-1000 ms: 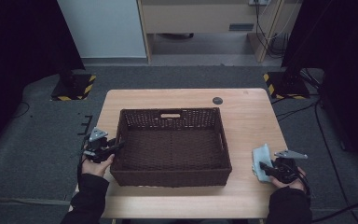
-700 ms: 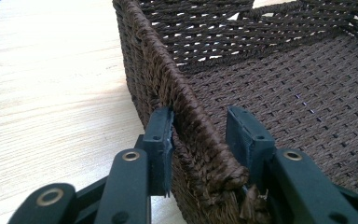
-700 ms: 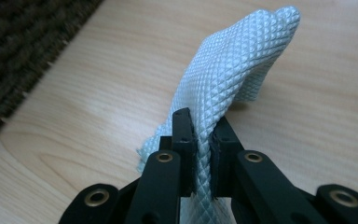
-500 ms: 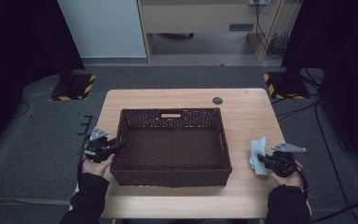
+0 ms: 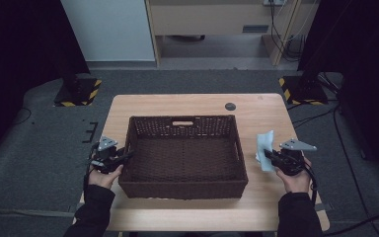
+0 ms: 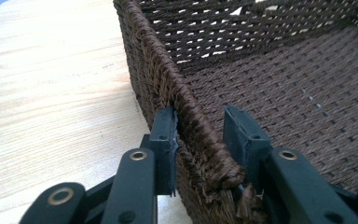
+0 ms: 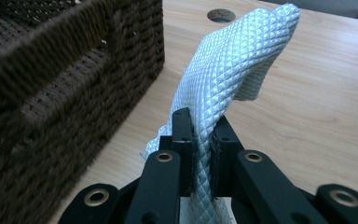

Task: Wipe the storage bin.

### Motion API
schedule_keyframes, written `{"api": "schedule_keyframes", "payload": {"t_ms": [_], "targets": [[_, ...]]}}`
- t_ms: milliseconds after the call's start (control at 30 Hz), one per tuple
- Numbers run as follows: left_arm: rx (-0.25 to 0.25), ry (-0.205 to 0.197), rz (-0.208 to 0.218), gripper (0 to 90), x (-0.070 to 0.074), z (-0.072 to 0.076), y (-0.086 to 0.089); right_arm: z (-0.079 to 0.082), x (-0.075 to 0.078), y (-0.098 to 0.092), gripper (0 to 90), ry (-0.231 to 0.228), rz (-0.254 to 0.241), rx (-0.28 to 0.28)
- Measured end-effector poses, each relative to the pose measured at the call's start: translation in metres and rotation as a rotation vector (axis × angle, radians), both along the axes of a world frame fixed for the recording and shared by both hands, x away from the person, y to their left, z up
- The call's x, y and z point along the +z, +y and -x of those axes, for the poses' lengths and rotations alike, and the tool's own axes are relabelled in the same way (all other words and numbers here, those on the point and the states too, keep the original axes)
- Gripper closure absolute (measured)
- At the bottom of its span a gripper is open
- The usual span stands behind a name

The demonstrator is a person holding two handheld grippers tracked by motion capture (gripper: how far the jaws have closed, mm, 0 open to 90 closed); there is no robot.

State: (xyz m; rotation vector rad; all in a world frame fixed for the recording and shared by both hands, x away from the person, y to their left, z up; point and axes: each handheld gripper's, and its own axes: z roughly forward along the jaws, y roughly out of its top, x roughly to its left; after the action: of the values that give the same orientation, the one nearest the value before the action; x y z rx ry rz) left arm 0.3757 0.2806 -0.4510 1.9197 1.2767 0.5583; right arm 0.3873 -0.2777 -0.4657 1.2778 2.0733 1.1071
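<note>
The right gripper had its jaws pinched together on a pale blue cloth, which stood up from the pads and flopped over at the top, clear of the table and just beside the basket's right wall. In the high view the cloth hung at the tip of the right gripper, near the basket's right side but not over it. By its drape and quilted weave the cloth looked light, soft and limp; it would probably sag and swing from any single pinch, so a hold near an edge or corner, as here, seemed sound, with the loose end left to trail into the basket. The left gripper straddled the basket's left rim; its jaws had just been closing, the outer pad touching the weave, the inner pad apparently a little off it, so I could not tell whether it yet gripped. The basket looked stiff, rough and light enough to slide, which might be why that rim was being steadied. Farther off lay a round cable hole in the table. No brand, label or writing could be read.
</note>
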Motion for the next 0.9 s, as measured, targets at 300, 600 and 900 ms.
{"api": "schedule_keyframes", "payload": {"t_ms": [300, 600, 900], "targets": [[-0.007, -0.001, 0.005, 64.7, 0.000, 0.004, -0.008, -0.008, 0.010, 0.010, 83.7, -0.032, 0.008, 0.023], [-0.010, 0.001, 0.003, 64.7, 0.000, 0.004, -0.012, -0.032, 0.016, 0.030, 83.7, -0.067, 0.024, 0.054], [-0.013, 0.003, 0.022, 63.8, -0.001, 0.003, -0.012, -0.050, 0.011, 0.047, 83.7, -0.079, 0.053, 0.092]]}}
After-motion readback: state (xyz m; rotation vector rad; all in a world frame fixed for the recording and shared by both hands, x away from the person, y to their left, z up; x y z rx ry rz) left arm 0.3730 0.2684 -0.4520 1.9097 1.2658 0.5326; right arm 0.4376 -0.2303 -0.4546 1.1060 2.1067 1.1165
